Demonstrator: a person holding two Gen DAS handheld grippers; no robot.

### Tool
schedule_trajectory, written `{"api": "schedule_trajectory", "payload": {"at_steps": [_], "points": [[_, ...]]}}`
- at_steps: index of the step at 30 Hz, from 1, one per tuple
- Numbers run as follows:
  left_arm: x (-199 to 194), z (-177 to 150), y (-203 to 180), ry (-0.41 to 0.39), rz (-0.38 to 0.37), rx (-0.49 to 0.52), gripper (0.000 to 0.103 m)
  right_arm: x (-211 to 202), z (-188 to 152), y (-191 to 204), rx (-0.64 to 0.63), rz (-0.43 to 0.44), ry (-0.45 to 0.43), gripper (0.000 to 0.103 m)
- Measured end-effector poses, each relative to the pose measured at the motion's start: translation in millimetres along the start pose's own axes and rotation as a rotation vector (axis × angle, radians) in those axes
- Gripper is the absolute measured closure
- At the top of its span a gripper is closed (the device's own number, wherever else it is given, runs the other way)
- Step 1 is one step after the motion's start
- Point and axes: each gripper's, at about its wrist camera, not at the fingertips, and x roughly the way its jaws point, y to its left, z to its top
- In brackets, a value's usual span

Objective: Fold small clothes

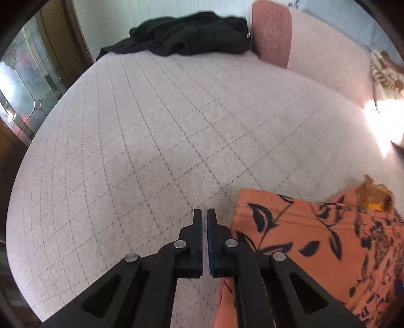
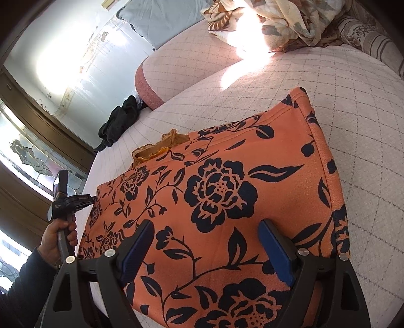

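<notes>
From the left wrist, the left gripper (image 1: 204,214) has its two black fingers pressed together with nothing between them, over bare quilted bedcover (image 1: 151,141), pale pink with a stitched diamond grid. The orange floral garment (image 1: 315,242) lies just to the right of the fingers, its near edge running under the right-hand linkage. Only this view shows the far end of the bed closely: a crumpled black cloth (image 1: 192,35) heaped against a nubbly pink bolster (image 1: 272,32).

From the right wrist, the right gripper (image 2: 205,248) stands spread wide, its blue-padded fingers (image 2: 276,254) over the near part of the garment (image 2: 227,191), gripping nothing. Here the garment shows whole: a flat, roughly rectangular fold of finely textured orange fabric printed with dark navy roses and leaves, a frilled mustard trim (image 2: 156,148) peeking out at its far left edge. At its left side a hand (image 2: 56,239) holds the other gripper (image 2: 73,199). A rumpled floral blanket (image 2: 277,20) lies far off in sunlight.
</notes>
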Motion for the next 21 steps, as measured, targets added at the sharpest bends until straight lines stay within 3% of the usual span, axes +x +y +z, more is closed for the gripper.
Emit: {"api": "schedule_trajectory", "payload": {"at_steps": [2,3,4,6,9,13,18,21], "points": [[-25.2,-7.4,-1.4,-0.058,-0.008,0.016,0.09,-0.6,0.2,-0.9,0.006,0.007,-0.004,0.016],[-41.0,-13.4,-2.3,-0.089,-0.028,0.019,0.072,-0.7,0.3,-1.1,0.009,0.009,-0.007,0.016],[-57.9,-21.1,-5.1,-0.129,-0.047,0.021,0.046,-1.8,0.2,-1.3,0.013,0.013,-0.012,0.016],[-89.7,-40.5,-16.7,-0.199,-0.07,0.043,0.025,-7.0,0.2,-2.9,0.028,0.032,-0.03,0.016],[-123.7,-77.1,-45.4,-0.251,-0.137,0.11,0.025,-26.9,-3.8,-6.8,0.095,0.047,-0.064,0.016],[-126.4,-120.5,-81.4,-0.217,-0.228,0.18,0.025,-60.9,-38.2,-6.9,0.29,0.193,-0.043,0.016],[-101.6,-153.4,-111.0,-0.123,-0.198,0.223,0.025,-62.9,-91.4,-7.4,0.439,0.242,0.028,0.016],[-86.8,-158.2,-110.4,-0.049,-0.19,0.204,0.025,-58.8,-96.3,-36.6,0.602,0.217,-0.009,0.015]]}}
